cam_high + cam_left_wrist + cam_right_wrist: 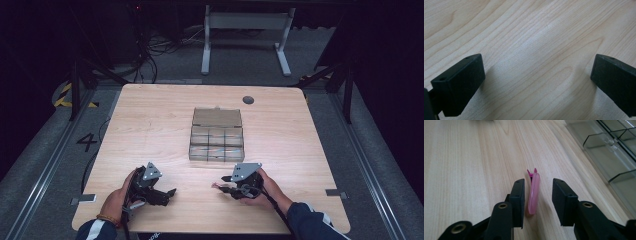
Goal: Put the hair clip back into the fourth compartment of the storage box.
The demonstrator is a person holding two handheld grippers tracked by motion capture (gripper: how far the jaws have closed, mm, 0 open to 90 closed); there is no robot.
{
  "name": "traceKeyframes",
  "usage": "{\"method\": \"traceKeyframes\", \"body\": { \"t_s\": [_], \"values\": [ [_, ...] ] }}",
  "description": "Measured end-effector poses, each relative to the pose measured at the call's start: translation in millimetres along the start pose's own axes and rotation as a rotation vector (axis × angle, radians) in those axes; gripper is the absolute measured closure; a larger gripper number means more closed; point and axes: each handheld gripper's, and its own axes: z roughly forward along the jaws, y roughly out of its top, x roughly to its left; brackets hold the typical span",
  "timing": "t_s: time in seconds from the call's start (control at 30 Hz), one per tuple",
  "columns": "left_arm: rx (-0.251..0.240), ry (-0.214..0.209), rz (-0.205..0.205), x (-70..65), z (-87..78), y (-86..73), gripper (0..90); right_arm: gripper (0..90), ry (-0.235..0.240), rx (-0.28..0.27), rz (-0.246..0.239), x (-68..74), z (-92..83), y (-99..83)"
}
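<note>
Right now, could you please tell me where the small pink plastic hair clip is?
The pink plastic hair clip lies on the wooden table between the right gripper's jaws, near its left jaw, in front of the clear compartment box.

A large dark numeral "4" [87,142] is painted on the grey floor [45,145] just left of the wooden table [150,115]. Beyond it, toward the table's far left corner, yellow-and-black hazard stripes [64,96] mark the floor. No other lettering, label or brand can be read.
</note>
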Motion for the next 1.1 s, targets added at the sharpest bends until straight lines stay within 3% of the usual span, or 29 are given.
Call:
{"method": "traceKeyframes", "body": {
  "t_s": [0.33,0.53,1.1],
  "values": [
    [0.000,0.002,0.003,0.3,0.0,0.1,0.0,73.1,0.003,0.008,0.011,-0.8,9.8,0.5],
    [0.000,0.002,0.003,0.2,-0.1,0.1,0.0,84.0,0.032,0.011,0.012,0.5,10.6,1.3],
    [-0.002,-0.003,0.000,0.5,0.7,0.4,0.0,84.7,0.018,-0.012,0.008,-4.2,-3.2,1.2]
  ]
}}
